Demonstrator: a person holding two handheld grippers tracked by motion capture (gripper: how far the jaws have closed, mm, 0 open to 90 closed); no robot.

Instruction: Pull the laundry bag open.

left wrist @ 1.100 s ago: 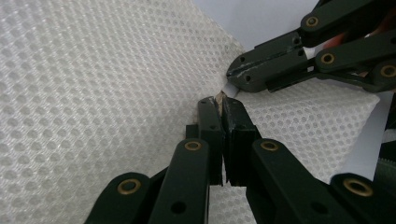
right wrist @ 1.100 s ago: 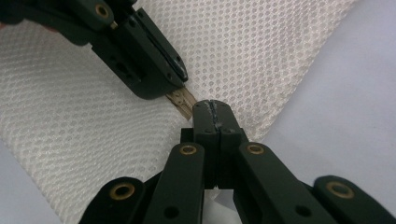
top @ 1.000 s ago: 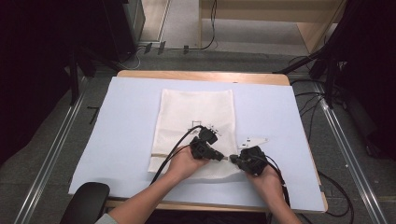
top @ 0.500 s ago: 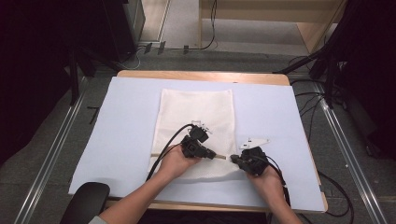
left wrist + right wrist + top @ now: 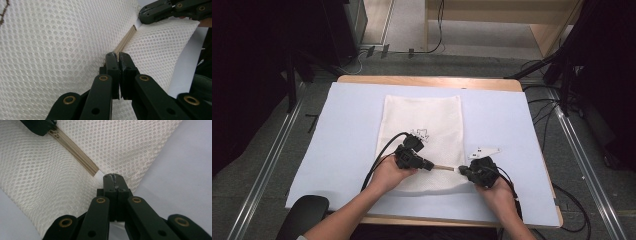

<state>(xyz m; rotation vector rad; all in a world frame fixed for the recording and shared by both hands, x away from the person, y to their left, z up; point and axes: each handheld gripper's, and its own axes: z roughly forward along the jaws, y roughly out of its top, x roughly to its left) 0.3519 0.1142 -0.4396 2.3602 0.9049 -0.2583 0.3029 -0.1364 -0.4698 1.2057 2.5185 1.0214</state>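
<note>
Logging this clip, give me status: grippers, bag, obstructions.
Left gripper shut on zipper mid-track. Right gripper shut on mesh bag at the zipper's end. Nothing in the way.

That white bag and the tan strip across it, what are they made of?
The white mesh bag looks like soft synthetic netting, matte, with regular small holes. The tan zipper tape seems a woven fabric strip; its teeth are too small to tell.

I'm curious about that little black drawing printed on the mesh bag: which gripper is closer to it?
Left. The left gripper sits just below the drawing, while the right gripper is farther off at the mesh bag's right edge.
</note>
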